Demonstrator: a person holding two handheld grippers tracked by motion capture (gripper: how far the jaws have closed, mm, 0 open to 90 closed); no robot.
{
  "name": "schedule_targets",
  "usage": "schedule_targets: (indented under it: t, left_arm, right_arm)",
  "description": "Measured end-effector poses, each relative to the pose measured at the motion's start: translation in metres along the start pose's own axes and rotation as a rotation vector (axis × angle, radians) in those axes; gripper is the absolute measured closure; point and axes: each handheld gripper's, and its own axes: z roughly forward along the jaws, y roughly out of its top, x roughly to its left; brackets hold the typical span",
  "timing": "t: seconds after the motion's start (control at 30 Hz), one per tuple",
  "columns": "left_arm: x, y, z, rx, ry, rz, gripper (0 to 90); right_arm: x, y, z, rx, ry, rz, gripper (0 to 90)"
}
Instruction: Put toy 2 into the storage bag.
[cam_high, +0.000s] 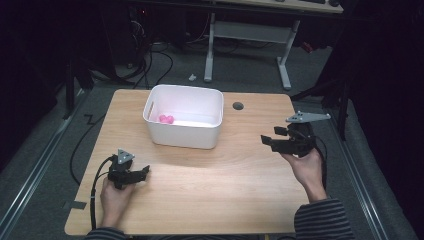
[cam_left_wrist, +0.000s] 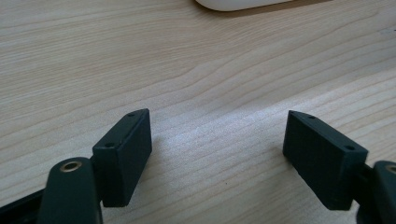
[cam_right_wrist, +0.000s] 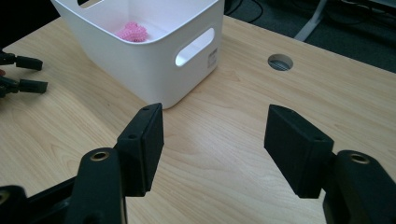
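A white bin (cam_high: 200, 135) stands at the middle of the wooden table (cam_high: 215, 185), with a pink knobbly object (cam_high: 166, 119) on its floor near the left wall. My left gripper (cam_high: 146, 171) rests low on the table near the front left and points right. Its jaws stand open over bare wood (cam_left_wrist: 217, 140). My right gripper (cam_high: 272, 136) is held above the table at the right and points left toward the bin. It is open with nothing between the jaws (cam_right_wrist: 215, 135). In the right gripper view the bin (cam_right_wrist: 140, 60) and the pink object (cam_right_wrist: 133, 31) lie ahead.
A round cable hole (cam_high: 238, 106) sits in the table right of the bin, also in the right gripper view (cam_right_wrist: 280, 61). The left gripper's jaw tips (cam_right_wrist: 25, 74) show at that view's left edge. A desk frame (cam_high: 247, 45) and cables stand on the floor beyond the table.
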Motion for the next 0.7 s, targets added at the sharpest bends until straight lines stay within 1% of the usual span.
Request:
schedule_targets:
  t: [0.1,0.2,0.27,0.33,0.43,0.5,0.53,0.57,0.6,0.7]
  left_arm:
    - [0.0,0.0,0.0,0.0,0.0,0.0,23.9]
    - [0.0,0.0,0.0,0.0,0.0,0.0,23.9]
    - [0.0,0.0,0.0,0.0,0.0,0.0,24.0]
    - [0.0,0.0,0.0,0.0,0.0,0.0,24.0]
    - [0.0,0.0,0.0,0.0,-0.001,-0.001,24.1]
    - [0.0,0.0,0.0,0.0,-0.001,-0.001,24.1]
    - [0.0,0.0,0.0,0.0,-0.001,-0.001,24.1]
    - [0.0,0.0,0.0,0.0,-0.001,0.0,24.0]
    - [0.0,0.0,0.0,0.0,-0.001,0.0,23.9]
    - [0.0,0.0,0.0,0.0,-0.001,0.0,23.9]
  right_arm:
    - [-0.002,-0.006,-0.004,-0.006,-0.016,0.006,38.0]
    - [-0.003,-0.012,-0.007,-0.02,-0.013,0.02,38.0]
    - [-0.004,-0.016,-0.008,-0.019,-0.017,0.02,38.0]
    - [-0.004,-0.02,-0.009,-0.015,-0.032,0.024,38.0]
    - [-0.002,-0.025,-0.01,-0.007,-0.038,0.012,37.9]
    - [0.001,-0.028,-0.011,-0.012,-0.051,-0.009,38.3]
    - [0.002,-0.031,-0.011,-0.011,-0.041,0.002,38.3]
    - [0.002,-0.033,-0.011,-0.001,-0.044,0.0,38.3]
    - [0.002,-0.036,-0.01,-0.006,-0.052,-0.005,38.5]
    - [0.0,-0.044,-0.01,-0.014,-0.05,0.018,38.6]
